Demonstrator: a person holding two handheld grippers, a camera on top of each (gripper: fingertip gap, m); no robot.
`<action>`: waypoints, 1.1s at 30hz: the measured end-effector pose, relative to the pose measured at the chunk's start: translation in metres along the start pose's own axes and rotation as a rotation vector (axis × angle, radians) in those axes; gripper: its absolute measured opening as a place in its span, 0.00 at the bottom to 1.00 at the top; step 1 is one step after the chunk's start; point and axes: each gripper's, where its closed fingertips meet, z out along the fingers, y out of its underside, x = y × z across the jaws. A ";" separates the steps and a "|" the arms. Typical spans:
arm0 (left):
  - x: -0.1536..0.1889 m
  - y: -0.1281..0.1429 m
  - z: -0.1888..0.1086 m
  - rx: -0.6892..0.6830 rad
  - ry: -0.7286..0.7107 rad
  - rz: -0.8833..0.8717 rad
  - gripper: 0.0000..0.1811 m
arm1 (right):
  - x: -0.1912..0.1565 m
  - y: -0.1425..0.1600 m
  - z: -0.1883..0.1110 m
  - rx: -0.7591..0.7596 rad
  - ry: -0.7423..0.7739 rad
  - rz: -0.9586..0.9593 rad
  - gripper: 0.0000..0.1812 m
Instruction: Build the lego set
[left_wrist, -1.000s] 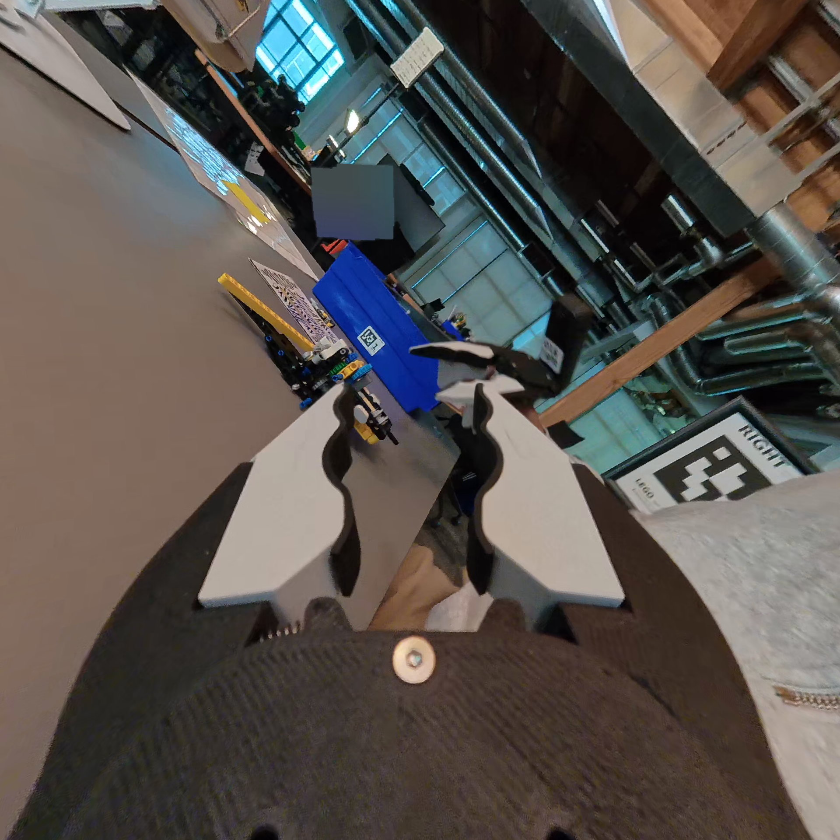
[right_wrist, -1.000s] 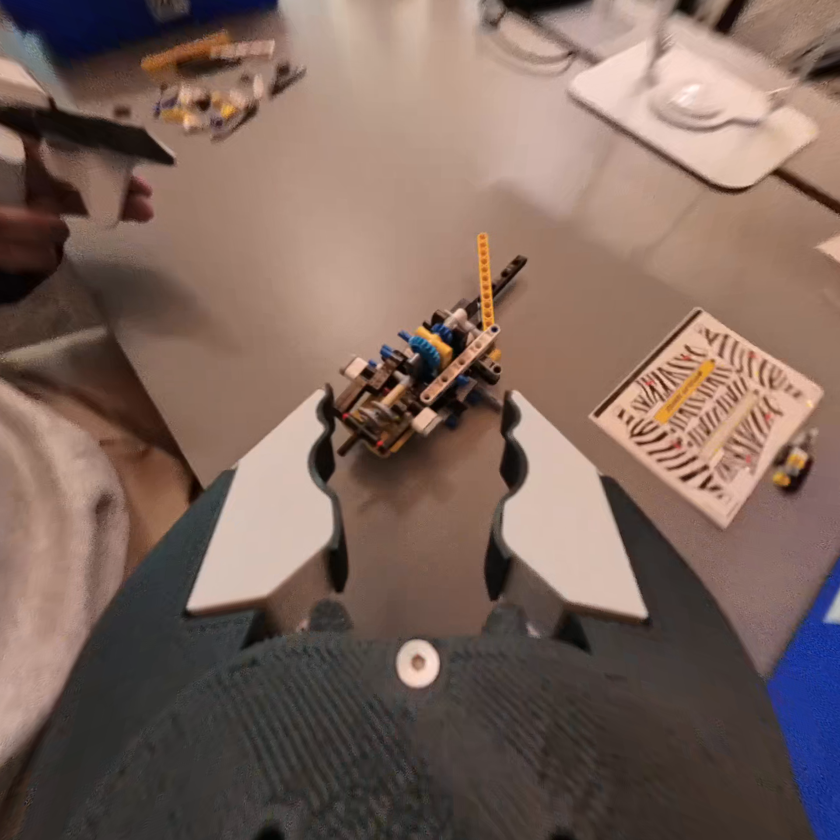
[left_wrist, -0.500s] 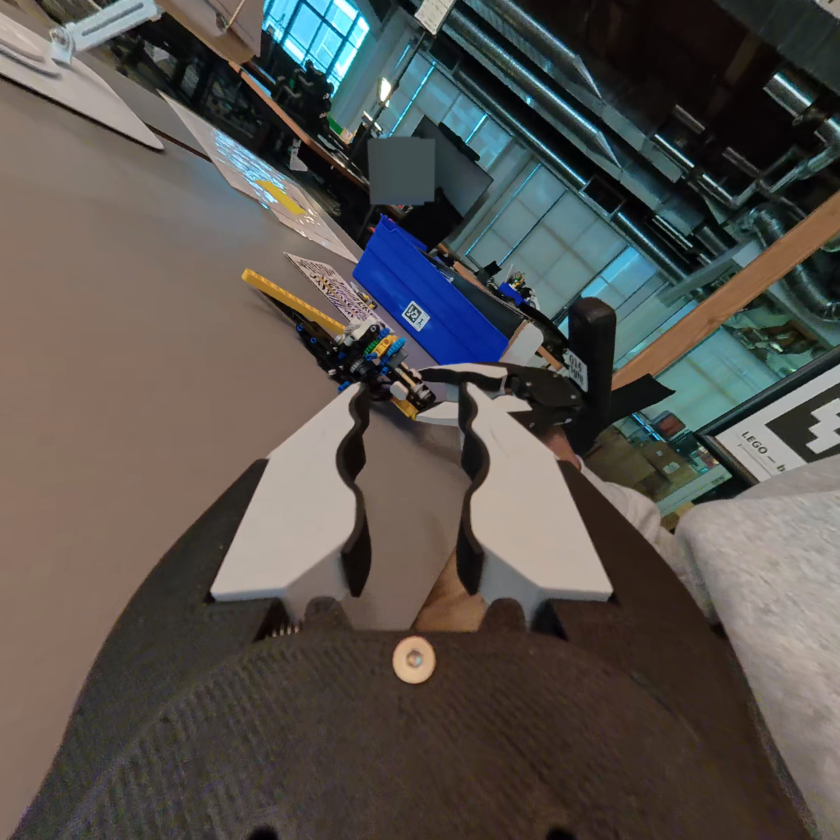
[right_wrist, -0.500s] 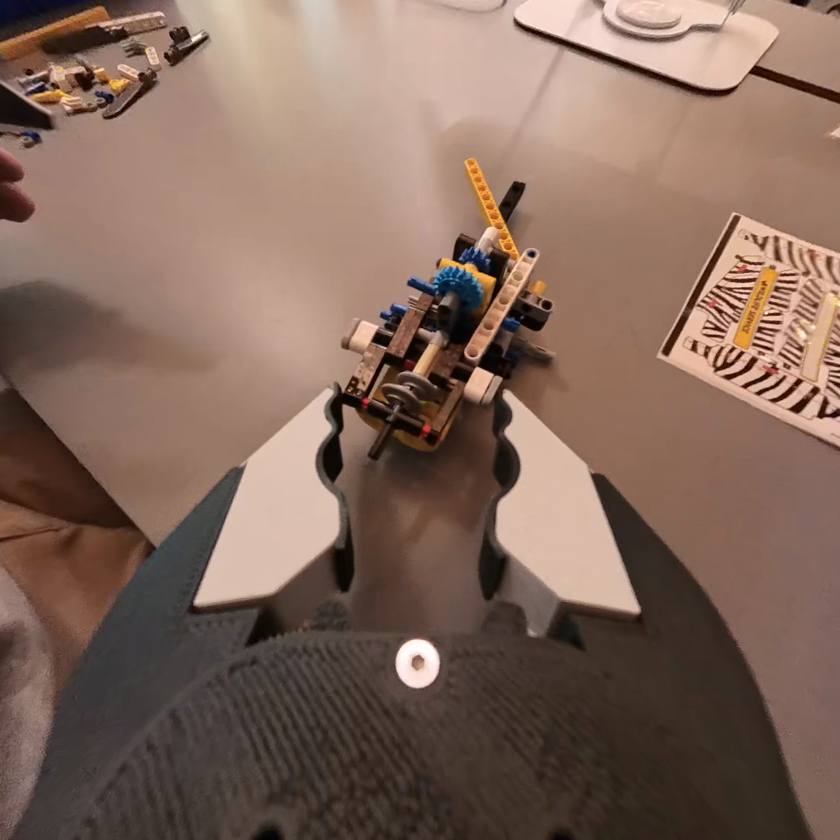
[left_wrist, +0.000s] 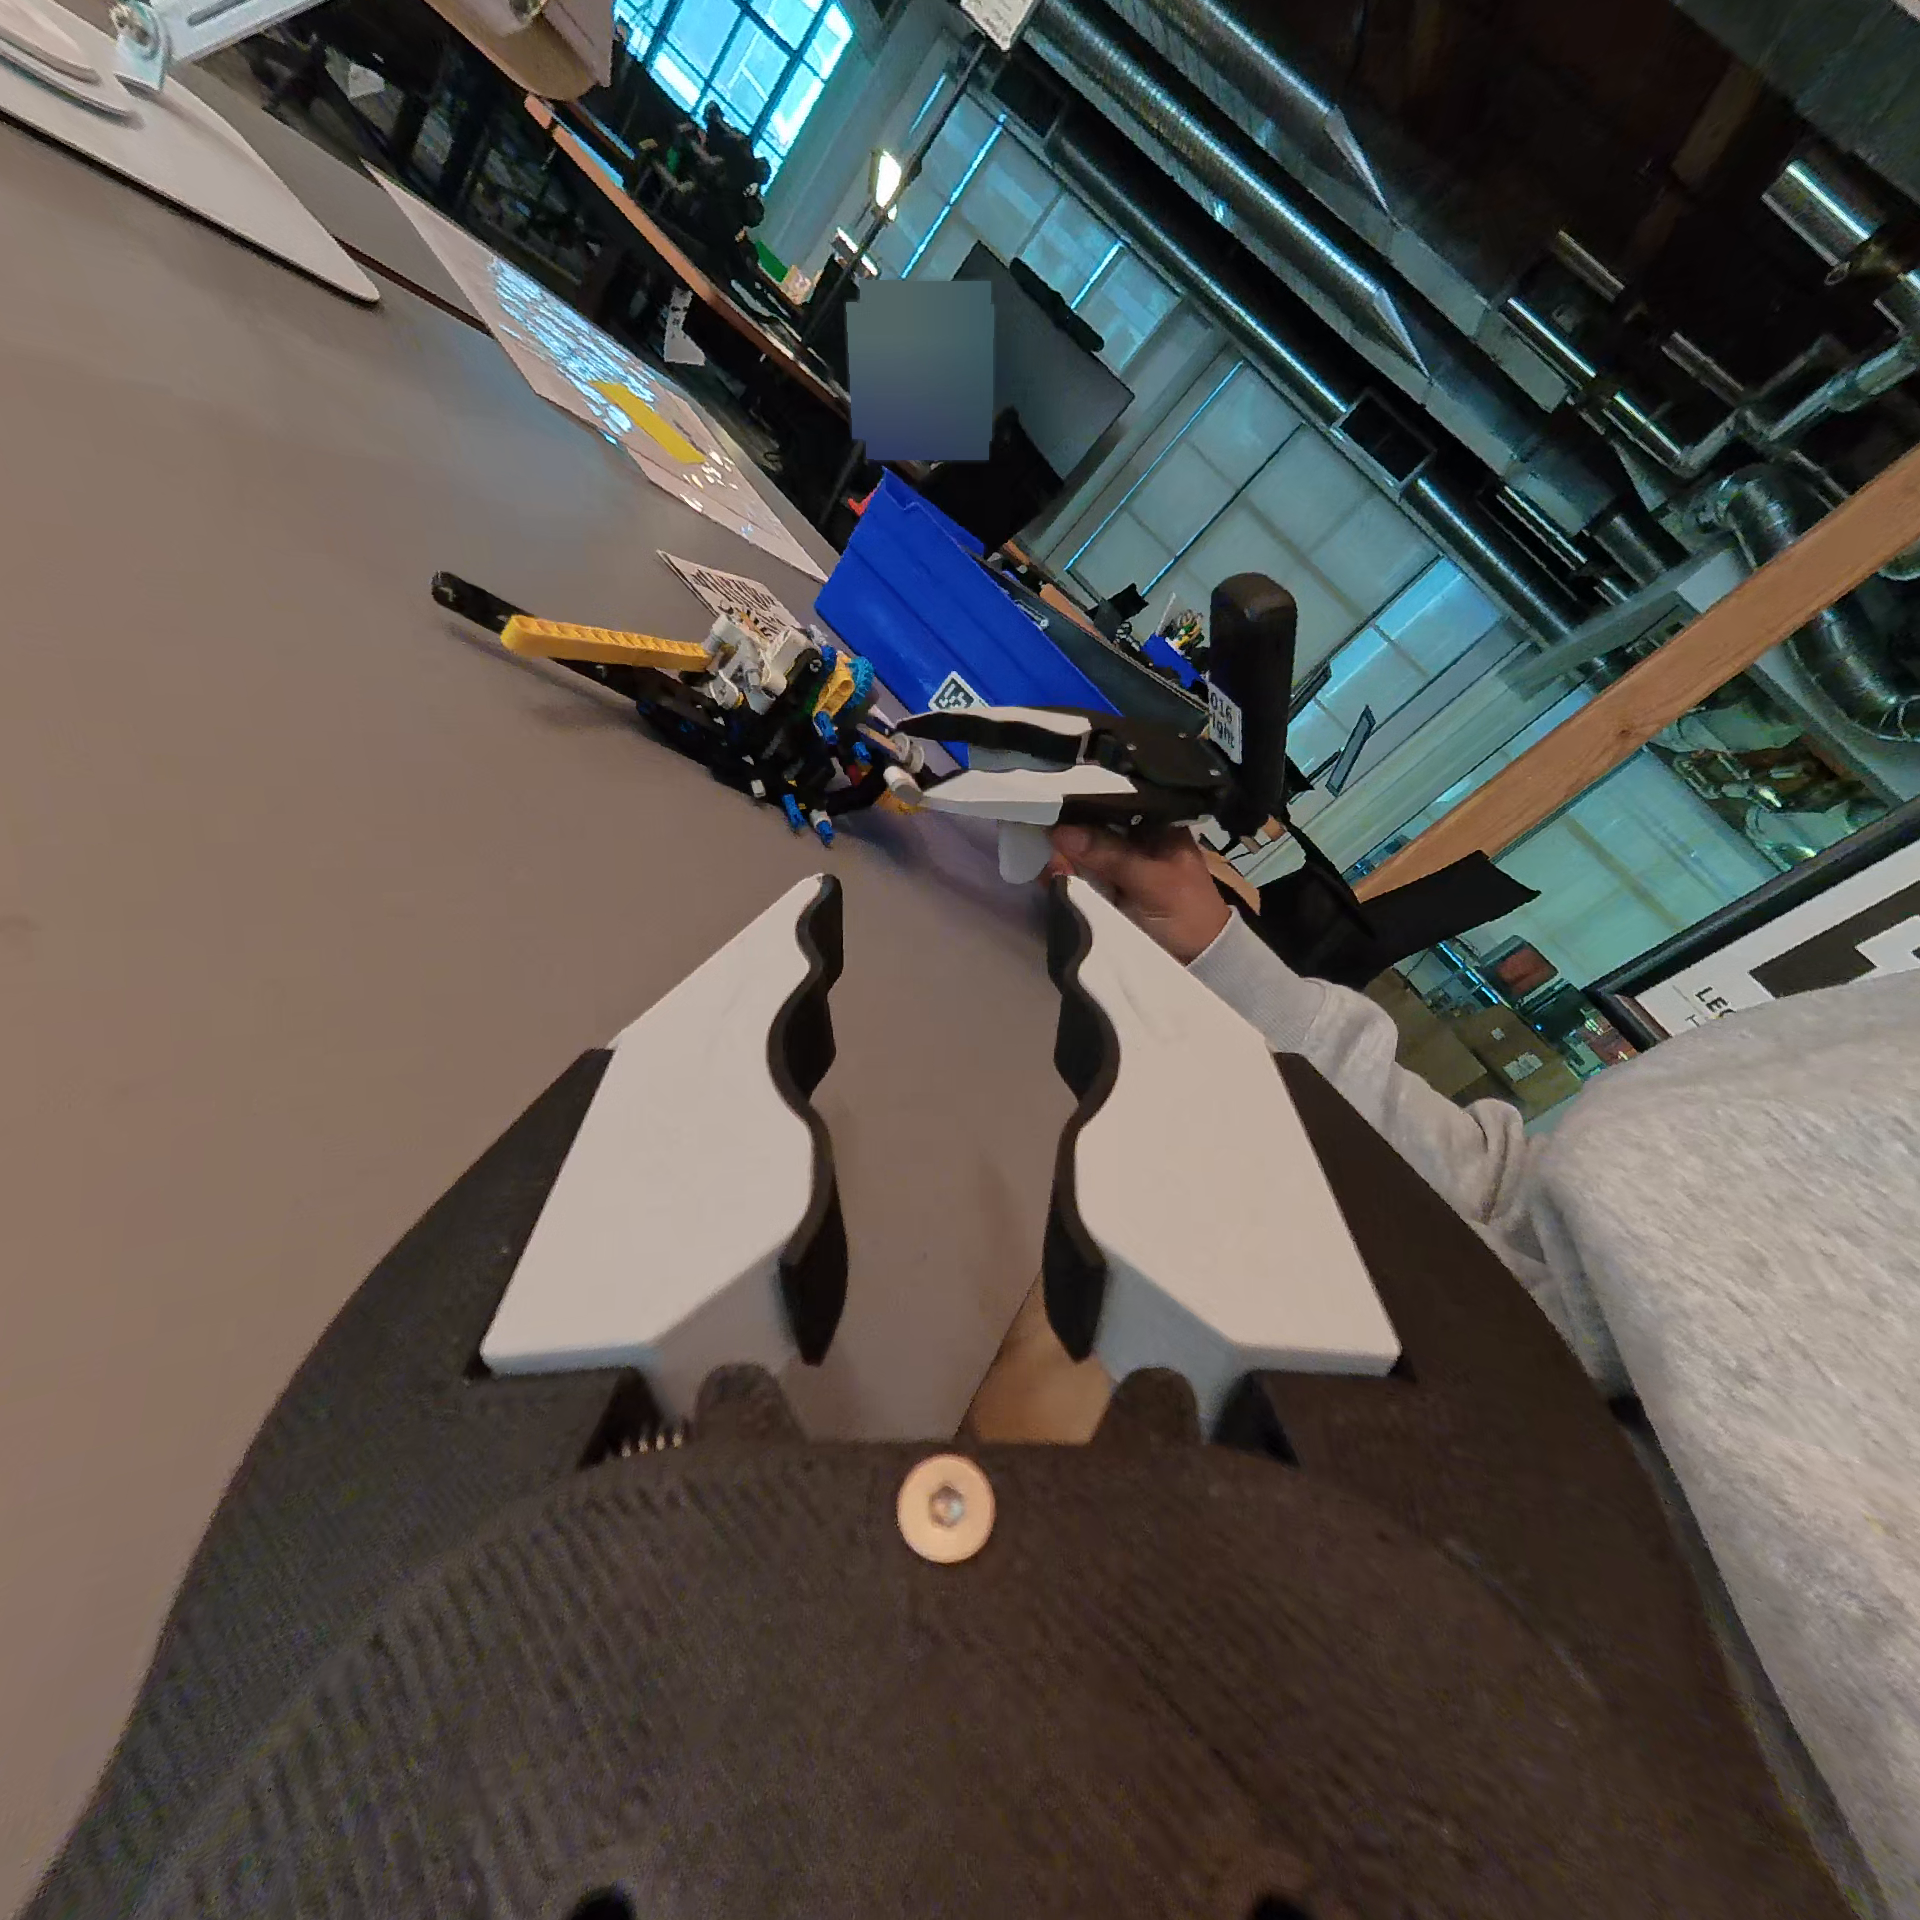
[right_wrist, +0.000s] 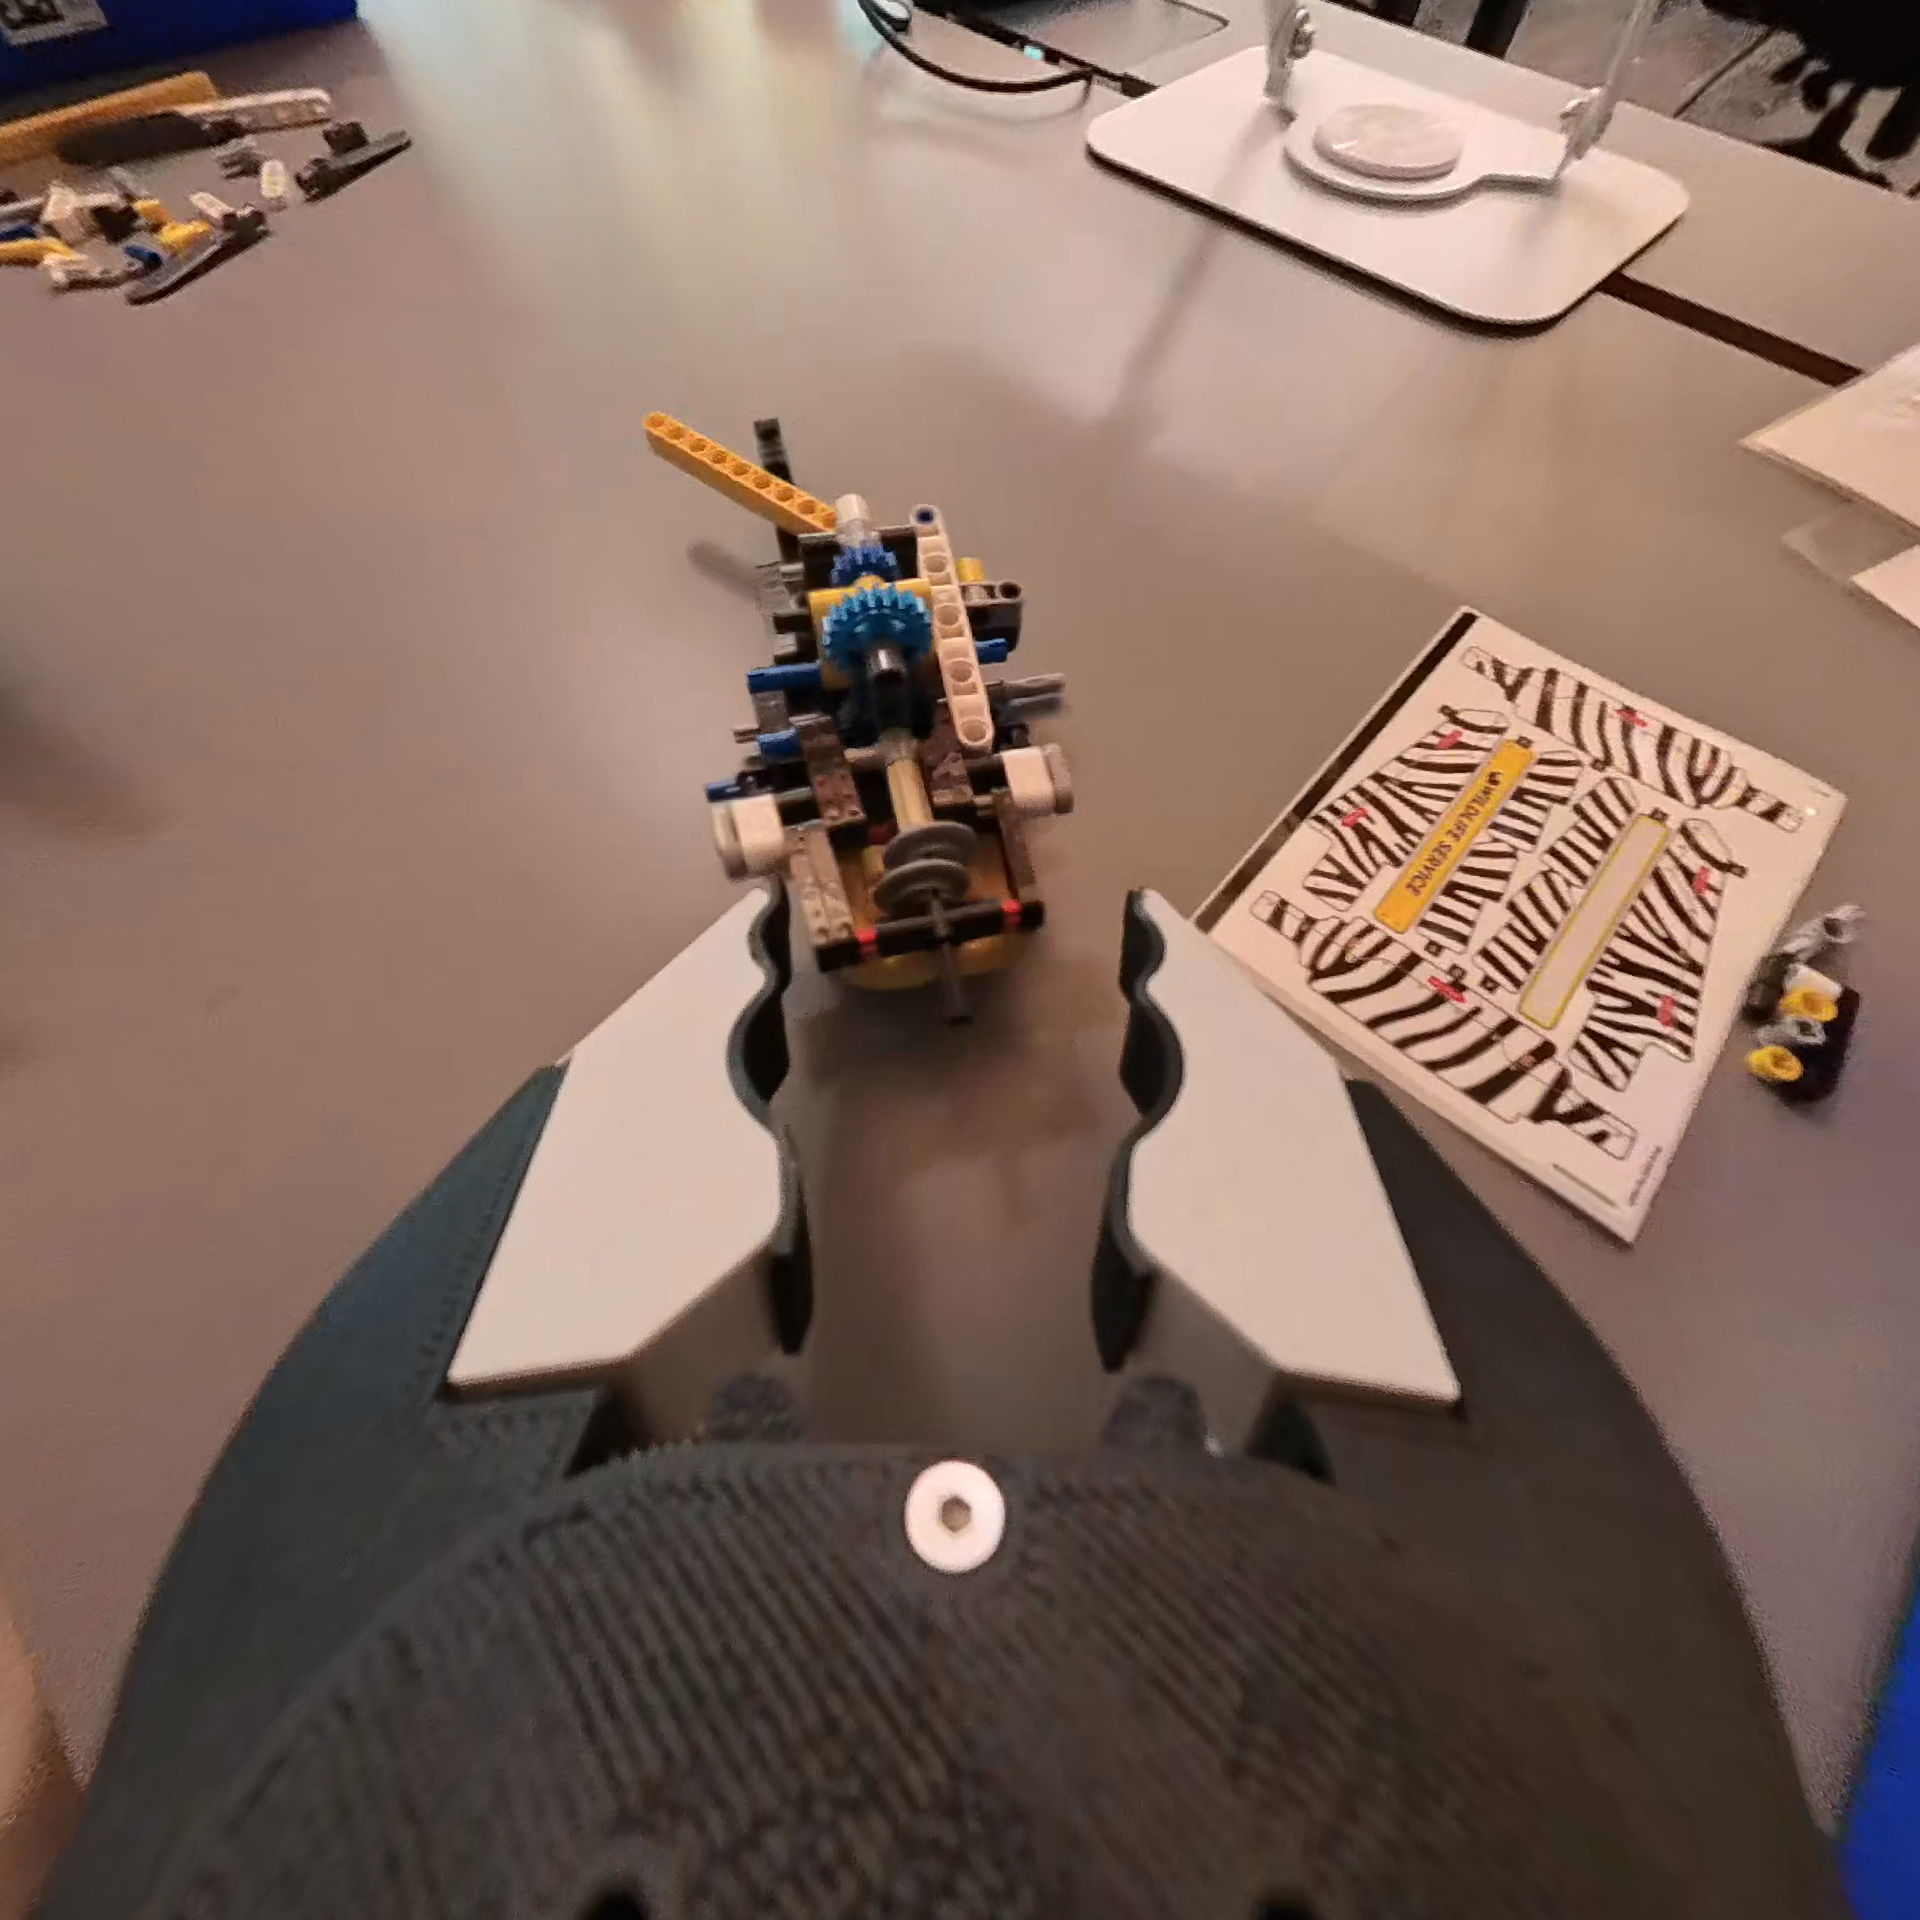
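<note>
Bare desk (right_wrist: 416, 582) lies left of the lego model (right_wrist: 894, 769); the sticker sheet (right_wrist: 1527, 914) crowds its right, loose pieces (right_wrist: 156, 218) far left

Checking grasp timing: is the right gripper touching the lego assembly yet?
Cannot tell. In the right wrist view the open right gripper flanks the lego assembly; its left fingertip reaches the frame without a plain gap.

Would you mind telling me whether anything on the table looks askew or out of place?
Nothing looks damaged or spilled. The lego assembly sits flat, its yellow beam angled off to one side. A few small parts lie apart beside the zebra-striped sticker sheet, away from the loose-parts pile.
</note>
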 end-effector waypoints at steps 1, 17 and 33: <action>-0.001 0.000 0.000 0.000 -0.001 -0.002 0.21 | -0.002 0.000 -0.001 0.001 0.001 -0.013 0.35; -0.003 0.003 0.002 -0.007 0.022 -0.042 0.21 | 0.005 0.002 -0.005 0.009 0.066 -0.038 0.36; 0.006 0.014 0.009 -0.052 0.035 0.003 0.21 | 0.024 -0.016 -0.024 0.167 0.141 0.058 0.31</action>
